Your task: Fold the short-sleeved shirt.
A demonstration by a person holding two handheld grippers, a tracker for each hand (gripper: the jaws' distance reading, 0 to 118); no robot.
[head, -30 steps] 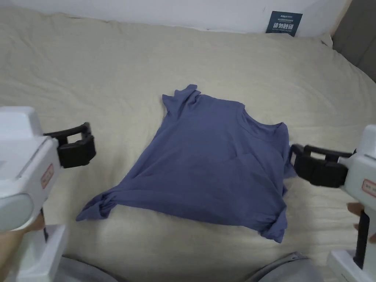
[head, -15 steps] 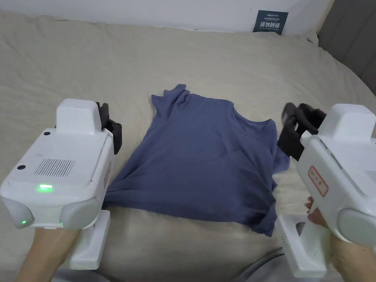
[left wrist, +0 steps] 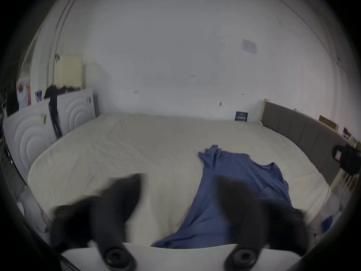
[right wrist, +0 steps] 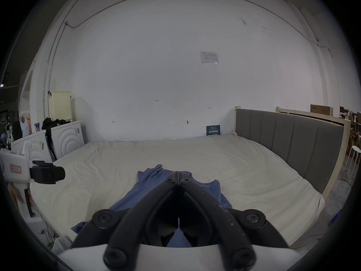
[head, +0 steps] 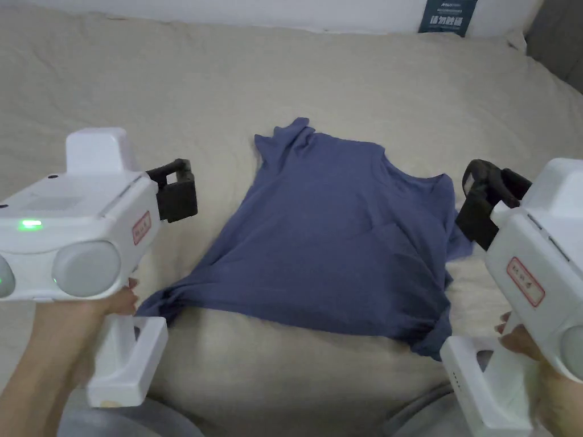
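Lying rumpled mid-bed (head: 171, 85), shirt (head: 336, 244) unfolded | left gripper (left wrist: 178, 192) jaws apart, blurred, beside shirt's left edge | right gripper (right wrist: 178, 174) closed, empty, at shirt's right | risk: bunched corners, probably snagging, skewing fold

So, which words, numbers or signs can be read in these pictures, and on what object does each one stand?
Nothing can be quoted with confidence.
Dark blue sign leaning on the wall: white characters, blurred and cut off.
Left sticker, red-framed, on the left gripper: too small to read.
Right sticker, red-framed, on the right gripper: too small to read.
Paper sheet on the wall: print too small.
Shirt: no print visible.
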